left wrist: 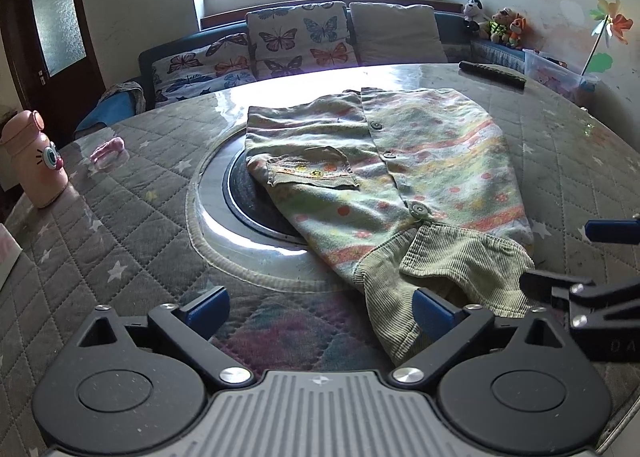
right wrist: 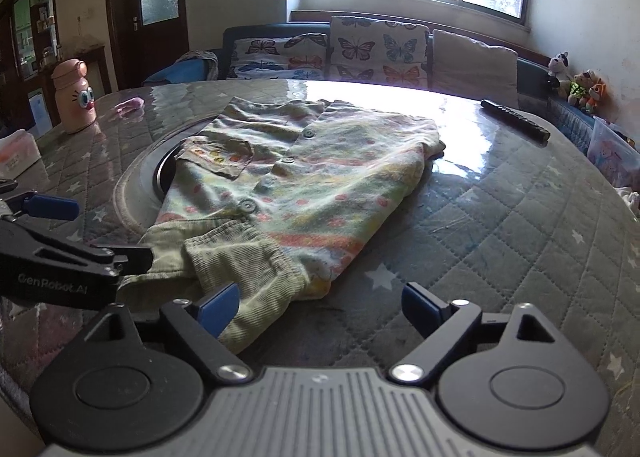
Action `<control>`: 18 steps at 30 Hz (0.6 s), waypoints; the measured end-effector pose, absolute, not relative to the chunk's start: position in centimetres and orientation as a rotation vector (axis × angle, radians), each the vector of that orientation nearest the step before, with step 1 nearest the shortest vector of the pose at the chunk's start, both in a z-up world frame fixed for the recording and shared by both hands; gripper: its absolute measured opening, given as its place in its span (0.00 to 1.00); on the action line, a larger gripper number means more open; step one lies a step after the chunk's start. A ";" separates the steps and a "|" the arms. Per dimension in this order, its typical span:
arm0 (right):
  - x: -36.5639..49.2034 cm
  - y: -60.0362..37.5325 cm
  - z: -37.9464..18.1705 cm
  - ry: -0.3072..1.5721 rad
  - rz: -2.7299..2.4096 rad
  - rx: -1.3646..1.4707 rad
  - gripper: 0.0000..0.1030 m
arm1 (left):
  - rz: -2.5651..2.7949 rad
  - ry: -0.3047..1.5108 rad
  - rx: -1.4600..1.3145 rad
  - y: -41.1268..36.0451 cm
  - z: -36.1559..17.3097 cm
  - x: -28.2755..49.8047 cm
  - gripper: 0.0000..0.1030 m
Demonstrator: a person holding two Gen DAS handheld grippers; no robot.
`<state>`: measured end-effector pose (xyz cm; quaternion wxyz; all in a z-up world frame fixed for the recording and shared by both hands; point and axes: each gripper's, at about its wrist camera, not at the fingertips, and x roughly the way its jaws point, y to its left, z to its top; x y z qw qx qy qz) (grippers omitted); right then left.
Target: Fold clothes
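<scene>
Left wrist view shows the left gripper (left wrist: 320, 307) with its blue-padded fingers (left wrist: 208, 307) spread wide, holding nothing; its right pad sits at the edge of the green ribbed collar (left wrist: 452, 261), whether touching cannot be told, while the left pad hangs over bare table cover. At the right edge of this view the right gripper (left wrist: 580, 257) reaches in sideways, fingers apart, its lower black tip right at the collar's right side. From the right wrist view, the right gripper (right wrist: 320, 307) is likewise wide apart and grips nothing; its left pad (right wrist: 218, 307) lies over the collar's near edge and the right pad over the quilted cover. The left gripper (right wrist: 92, 233) comes in from the left, its tip at the collar. The shirt (left wrist: 420, 161) lies flat, buttoned, collar toward the grippers, on the round table (left wrist: 132, 225), partly covering a dark round inset (left wrist: 244, 197) at the centre. Farther off stand a pink bottle (left wrist: 34, 161), a small pink item (left wrist: 106, 149) and a dark remote (left wrist: 492, 75) near the far rim, with a butterfly-print sofa (left wrist: 280, 45) under the window.
</scene>
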<state>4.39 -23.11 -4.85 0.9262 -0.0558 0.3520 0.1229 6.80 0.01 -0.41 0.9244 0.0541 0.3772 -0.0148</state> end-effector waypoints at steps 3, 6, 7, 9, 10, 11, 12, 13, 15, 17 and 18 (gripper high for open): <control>5.6 -23.7 -4.7 0.728 0.237 -0.099 0.80 | -0.040 0.774 0.115 -0.1 -0.4 7.1 0.87; 7.0 -24.3 -4.6 0.738 0.230 -0.074 0.72 | -0.055 0.774 0.123 -0.4 -0.4 7.4 0.80; 7.5 -24.5 -4.5 0.741 0.229 -0.066 0.72 | -0.061 0.775 0.126 -0.5 -0.4 7.5 0.79; 8.4 -24.7 -4.4 0.744 0.227 -0.058 0.70 | -0.072 0.775 0.133 -0.7 -0.4 7.8 0.78; 8.9 -24.8 -4.4 0.745 0.224 -0.056 0.69 | -0.077 0.775 0.136 -0.8 -0.4 7.9 0.78; 9.5 -24.9 -4.4 0.749 0.219 -0.055 0.69 | -0.083 0.776 0.139 -0.9 -0.4 8.0 0.77; 10.0 -24.9 -4.5 0.754 0.218 -0.050 0.68 | -0.088 0.776 0.143 -1.0 -0.4 8.1 0.76; 10.4 -25.0 -4.5 0.760 0.219 -0.043 0.68 | -0.094 0.776 0.146 -1.1 -0.4 8.2 0.75; 11.2 -25.0 -4.6 0.769 0.223 -0.026 0.66 | -0.102 0.775 0.152 -1.3 -0.3 8.5 0.75; 11.8 -25.1 -4.6 0.773 0.225 -0.012 0.64 | -0.109 0.772 0.157 -1.5 -0.2 8.9 0.75; 12.2 -25.2 -4.6 0.773 0.225 0.000 0.64 | -0.112 0.771 0.160 -1.6 -0.2 9.1 0.75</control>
